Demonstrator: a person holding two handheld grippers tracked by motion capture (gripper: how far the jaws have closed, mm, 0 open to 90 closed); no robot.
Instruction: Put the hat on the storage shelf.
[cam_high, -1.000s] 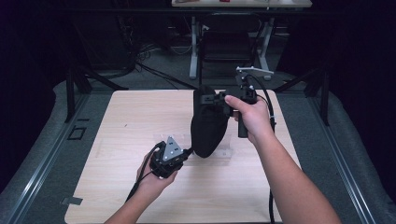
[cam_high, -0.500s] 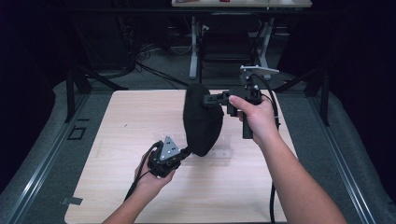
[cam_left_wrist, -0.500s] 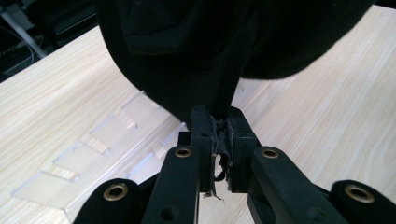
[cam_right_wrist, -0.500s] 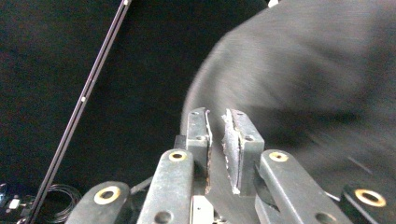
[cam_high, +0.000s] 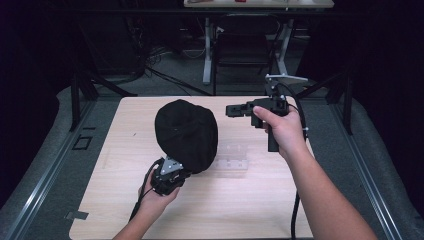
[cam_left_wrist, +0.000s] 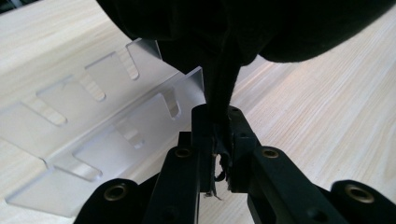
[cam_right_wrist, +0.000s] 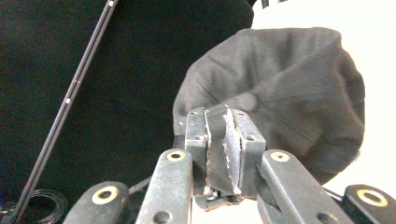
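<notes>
Pale wooden worktop (cam_high: 260, 200) is carrying the scene: left tongs (cam_high: 176, 172) are pinching the black cap (cam_high: 186, 134), now lowered beside the clear rack (cam_high: 235, 159). Right tongs (cam_high: 235, 110), released and opening, are hovering apart. Cap is hiding part of the rack.

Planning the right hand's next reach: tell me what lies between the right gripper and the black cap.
Nothing: in the high view bare table shows between the right gripper and the black cap.
</notes>
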